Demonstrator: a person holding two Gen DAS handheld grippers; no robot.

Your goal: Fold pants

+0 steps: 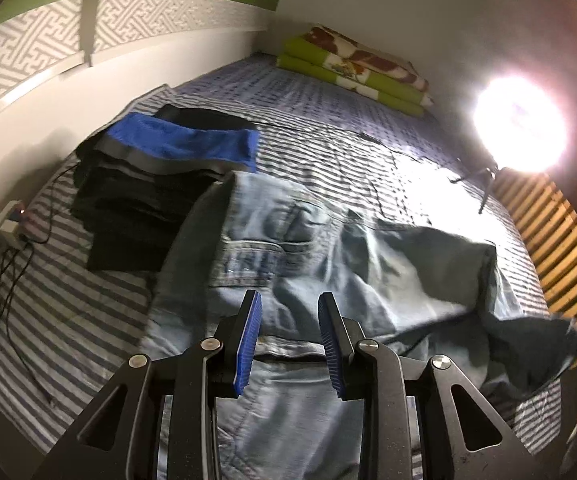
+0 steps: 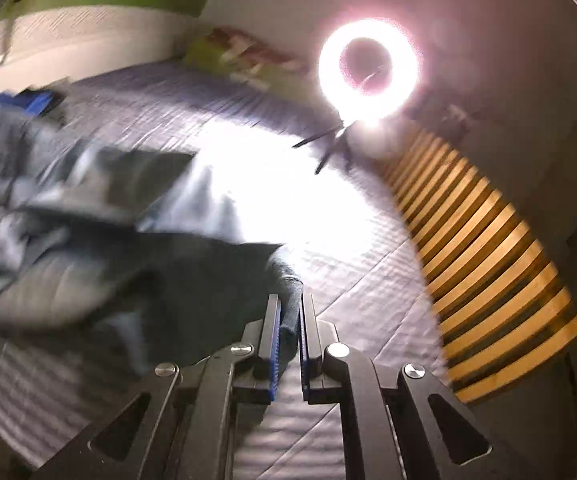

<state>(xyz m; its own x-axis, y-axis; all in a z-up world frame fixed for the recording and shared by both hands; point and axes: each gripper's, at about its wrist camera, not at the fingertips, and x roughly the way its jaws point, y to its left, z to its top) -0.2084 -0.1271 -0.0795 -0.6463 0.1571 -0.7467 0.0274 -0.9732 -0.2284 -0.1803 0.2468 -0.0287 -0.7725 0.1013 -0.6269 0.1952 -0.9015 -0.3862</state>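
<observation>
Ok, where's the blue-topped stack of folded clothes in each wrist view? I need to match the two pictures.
Left wrist: the folded stack lies left of centre on the striped bed, just beyond the jeans.
Right wrist: far left, upper edge, blurred, behind the jeans.
Shared landmark: the ring light, right in the left view, upper centre-right in the right view.

Looks like someone's bedroom: striped bedsheet (image 1: 328, 92), folded blanket (image 1: 352, 68) by the wall, patterned wallpaper (image 1: 28, 56), ring light (image 2: 369, 69) on it.
</observation>
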